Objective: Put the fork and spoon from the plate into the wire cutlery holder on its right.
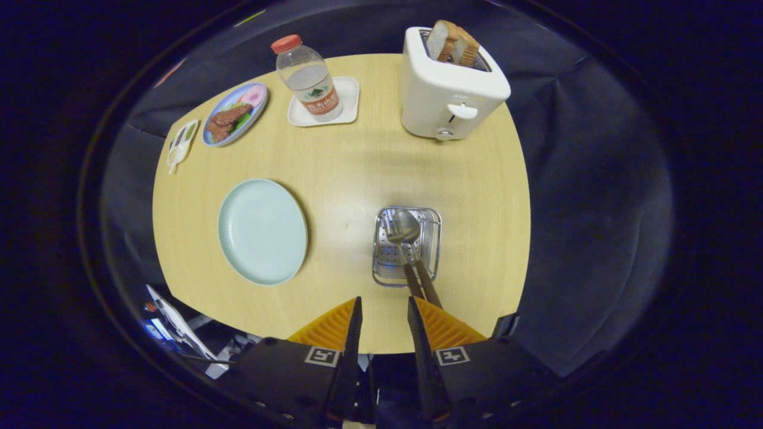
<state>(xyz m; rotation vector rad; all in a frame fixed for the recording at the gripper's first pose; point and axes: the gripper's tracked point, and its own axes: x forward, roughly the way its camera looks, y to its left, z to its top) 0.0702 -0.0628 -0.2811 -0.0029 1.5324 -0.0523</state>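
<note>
A pale green plate (262, 231) lies bare on the round wooden table (346, 161), ahead and left of my fingers. To its right stands the wire cutlery holder (408, 245), with the fork (392, 233) and the spoon (408, 226) lying in it side by side. Their brown handles (424, 283) stick out over the holder's near rim toward my right finger. My gripper (384, 313) is open, high above the table's near edge, with nothing between its fingers. The handles end just beside the right fingertip.
At the back stand a white toaster (450, 89) with bread slices, a water bottle (309, 80) on a white square coaster (349, 101), and a blue plate of food (233, 113) beside a small white item (180, 143). Dark cloth surrounds the table.
</note>
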